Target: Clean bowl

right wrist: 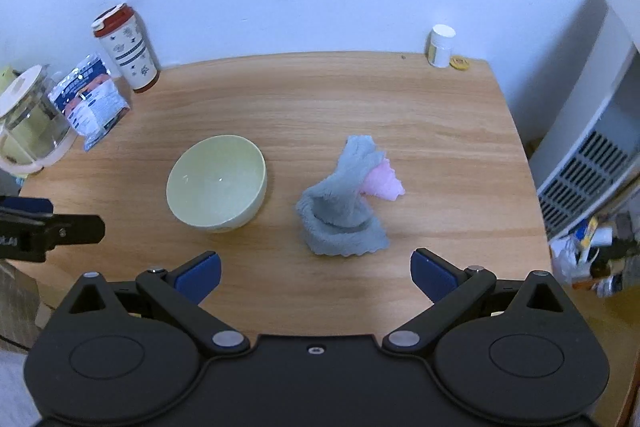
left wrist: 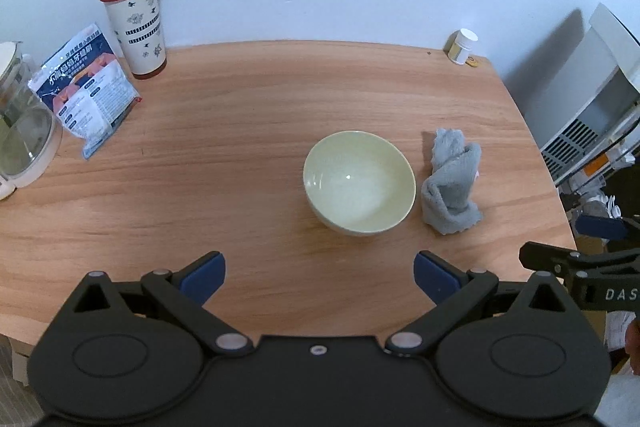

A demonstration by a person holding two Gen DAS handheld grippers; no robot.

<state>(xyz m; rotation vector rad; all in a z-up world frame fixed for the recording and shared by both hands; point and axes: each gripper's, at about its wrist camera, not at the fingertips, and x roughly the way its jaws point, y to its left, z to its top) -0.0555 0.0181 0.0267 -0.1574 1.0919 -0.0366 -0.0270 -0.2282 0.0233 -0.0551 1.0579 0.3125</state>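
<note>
A pale yellow-green bowl (left wrist: 359, 183) stands upright and empty on the wooden table (left wrist: 240, 107); it also shows in the right wrist view (right wrist: 217, 183). A crumpled grey cloth (left wrist: 452, 183) with a pink side lies just right of the bowl, apart from it; the right wrist view shows the cloth (right wrist: 344, 203) too. My left gripper (left wrist: 319, 277) is open and empty, hovering in front of the bowl near the table's front edge. My right gripper (right wrist: 316, 273) is open and empty, just in front of the cloth.
A red-lidded tumbler (left wrist: 134, 21), a blue snack packet (left wrist: 86, 87) and a glass kettle (left wrist: 20, 119) stand at the back left. A small white bottle (left wrist: 464, 45) sits at the back right corner. A white appliance (left wrist: 592, 95) stands beyond the table's right edge.
</note>
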